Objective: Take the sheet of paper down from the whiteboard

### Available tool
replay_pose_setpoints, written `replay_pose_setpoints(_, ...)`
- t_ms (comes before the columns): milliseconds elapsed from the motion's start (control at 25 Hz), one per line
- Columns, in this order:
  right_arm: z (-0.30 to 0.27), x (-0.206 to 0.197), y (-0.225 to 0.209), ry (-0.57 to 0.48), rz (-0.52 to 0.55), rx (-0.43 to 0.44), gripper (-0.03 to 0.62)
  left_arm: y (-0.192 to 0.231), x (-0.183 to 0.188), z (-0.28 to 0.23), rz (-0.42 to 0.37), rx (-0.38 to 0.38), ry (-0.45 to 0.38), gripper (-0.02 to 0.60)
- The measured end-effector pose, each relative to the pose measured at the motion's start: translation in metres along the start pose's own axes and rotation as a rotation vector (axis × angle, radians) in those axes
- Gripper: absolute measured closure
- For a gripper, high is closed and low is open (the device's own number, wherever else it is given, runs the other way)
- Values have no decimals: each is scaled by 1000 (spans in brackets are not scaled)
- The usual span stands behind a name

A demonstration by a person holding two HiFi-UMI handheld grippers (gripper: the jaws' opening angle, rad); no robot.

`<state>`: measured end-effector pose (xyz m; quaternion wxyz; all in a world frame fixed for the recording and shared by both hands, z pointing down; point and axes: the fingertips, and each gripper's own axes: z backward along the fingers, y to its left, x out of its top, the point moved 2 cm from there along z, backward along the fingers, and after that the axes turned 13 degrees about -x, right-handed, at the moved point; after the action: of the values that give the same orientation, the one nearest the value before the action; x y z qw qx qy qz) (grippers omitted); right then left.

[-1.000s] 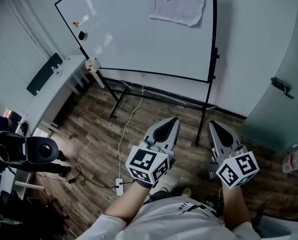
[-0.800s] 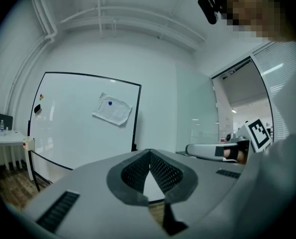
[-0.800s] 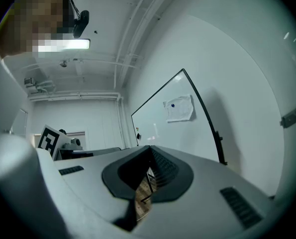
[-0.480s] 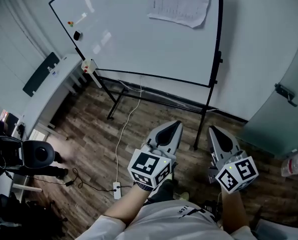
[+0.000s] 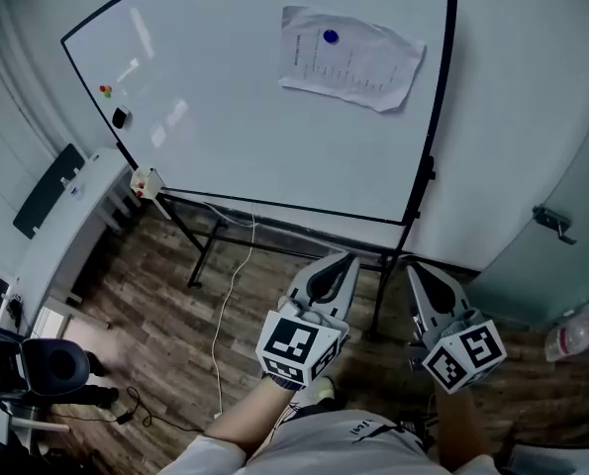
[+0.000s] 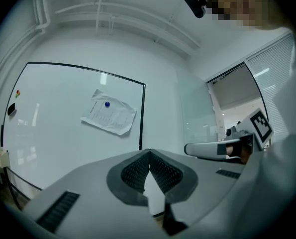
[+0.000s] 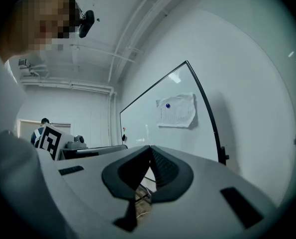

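A crinkled printed sheet of paper (image 5: 349,57) hangs on the whiteboard (image 5: 225,117), pinned near its top by a blue round magnet (image 5: 331,37). The same paper (image 6: 109,118) shows in the left gripper view and the paper (image 7: 177,111) in the right gripper view, still some way ahead. My left gripper (image 5: 345,258) and right gripper (image 5: 411,267) are held side by side, low in front of the board's stand, both shut with their tips touching and nothing between them. Both point level toward the board.
The whiteboard stands on a black frame with legs (image 5: 378,300) on a wood floor. A small black eraser (image 5: 120,118) and coloured magnets (image 5: 105,91) sit at the board's left. A white desk (image 5: 61,236) stands left, a cable (image 5: 220,325) runs across the floor, a grey cabinet (image 5: 561,236) right.
The whiteboard and paper have grown larger and dropped lower in the head view as I walk toward them. Both grippers keep their pose, shut and side by side.
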<state>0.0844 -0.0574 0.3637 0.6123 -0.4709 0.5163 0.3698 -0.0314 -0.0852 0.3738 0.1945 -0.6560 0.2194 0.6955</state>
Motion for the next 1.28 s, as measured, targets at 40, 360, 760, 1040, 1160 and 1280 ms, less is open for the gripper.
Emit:
replay_pose_setpoints(40,-10,2,0,-6,2,-10,580,11,2,-3,-11,-6,0,569)
replay_pose_setpoints(360,-74,12,-3,-27,32,-57,580,75,12,-28,-34,-20,-22,569)
replay_pose_setpoints(760,-165,36,-67,-69,-17,-52,580,136,32,-83,-98,69,-19,569)
replay_pose_setpoints(1040,-225,67,-103,-101,-6,29,580,167,49,-135,-121,144,-34,569)
replay_pose_setpoints(1160,-246,81,-119,-120,-11,55,579,176,54,-156,-134,174,-37,569)
replay_pose_setpoints(1280,-265,99,-133,-155,-13,58,577,186,66,-172,-180,214,-38,569)
